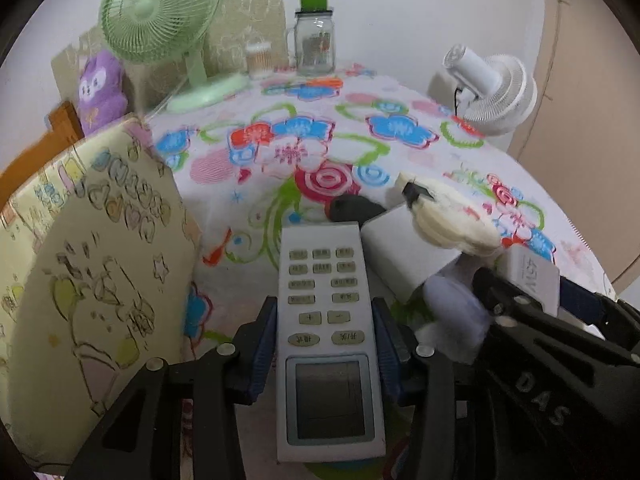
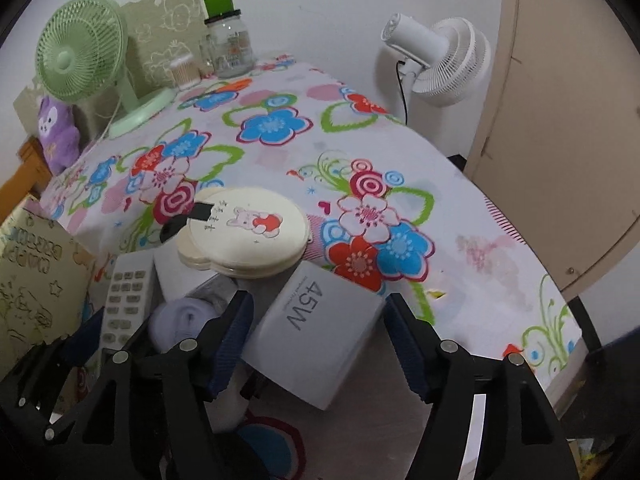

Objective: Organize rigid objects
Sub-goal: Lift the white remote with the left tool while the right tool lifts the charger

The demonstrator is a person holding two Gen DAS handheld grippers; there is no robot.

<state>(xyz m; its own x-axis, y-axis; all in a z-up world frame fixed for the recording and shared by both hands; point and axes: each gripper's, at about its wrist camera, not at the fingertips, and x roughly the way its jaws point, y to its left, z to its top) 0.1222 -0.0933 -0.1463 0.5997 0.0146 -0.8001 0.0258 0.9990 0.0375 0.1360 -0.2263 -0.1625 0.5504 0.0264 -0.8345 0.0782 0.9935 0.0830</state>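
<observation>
The left tool (image 1: 325,346) grips a white remote control (image 1: 326,332) by its long edges, just beyond the display, pads pressed to both sides. The remote looks light, stiff and smooth-shelled; that mid-body hold seems sound, since the flat sides give the ribbed pads purchase and keep them off the buttons.

Right of the remote sits a white box (image 2: 180,276), and on its far edge rests a cream round case (image 2: 244,234) printed with a rabbit, partly overhanging. Further right of the remote lies the white 45W charger box (image 2: 320,332), tilted, between the jaws of the right tool (image 2: 320,344), which stand wide with clear gaps on both sides, holding nothing. The box is probably light cardboard, rigid enough but liable to dent; its two long flat faces are the natural place to pinch.

A pale lilac roll (image 2: 180,322) just right of the remote is blurred, so its material is unclear. A dark object (image 1: 352,208) beyond the remote's far end is mostly hidden by the box and case. What supports the charger box underneath cannot be made out, and the flowered bench (image 2: 480,264) near edge is cut off by the tools.
</observation>
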